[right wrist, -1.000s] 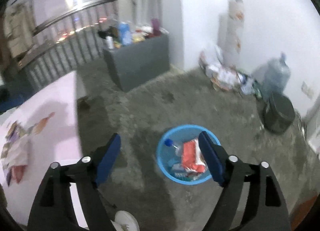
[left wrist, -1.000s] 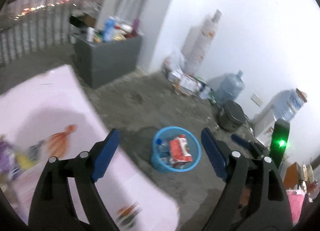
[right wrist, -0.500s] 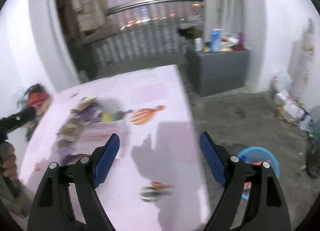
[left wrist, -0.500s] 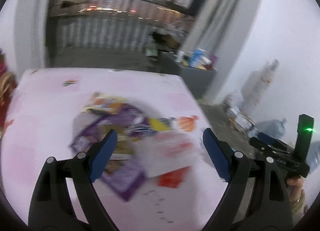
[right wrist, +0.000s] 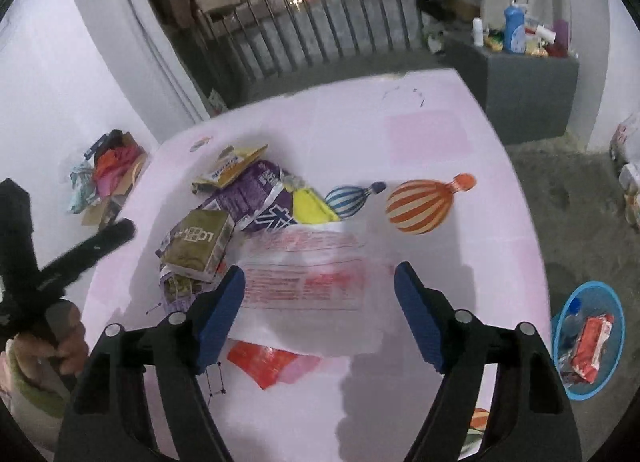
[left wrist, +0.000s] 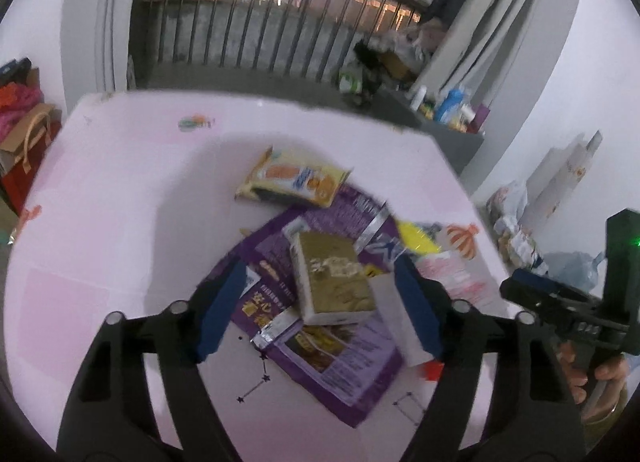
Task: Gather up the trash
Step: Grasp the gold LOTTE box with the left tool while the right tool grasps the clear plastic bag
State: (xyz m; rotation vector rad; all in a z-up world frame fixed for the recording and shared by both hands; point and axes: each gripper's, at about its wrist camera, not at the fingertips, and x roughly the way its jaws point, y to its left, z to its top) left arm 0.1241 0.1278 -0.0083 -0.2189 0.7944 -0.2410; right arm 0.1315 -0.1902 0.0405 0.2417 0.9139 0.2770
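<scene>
at the centre of both wrist views, on the pink surface (left wrist: 100, 222), lies the trash pile. my left tongs (left wrist: 320, 312) are wide but closing around the gold box (left wrist: 332, 278), not pressing it. my right tongs (right wrist: 320, 312) are wide and closing over the clear printed bag (right wrist: 312, 286), untouched. the blue bin (right wrist: 588, 338) sits on the floor, lower right.

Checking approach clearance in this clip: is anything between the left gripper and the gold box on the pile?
Nothing visible. The left gripper, jaws closing but touching nothing, frames the gold box directly. The box lies on top of the purple wrapper, uncovered. A white box lies beside it, by the right-hand finger.
</scene>
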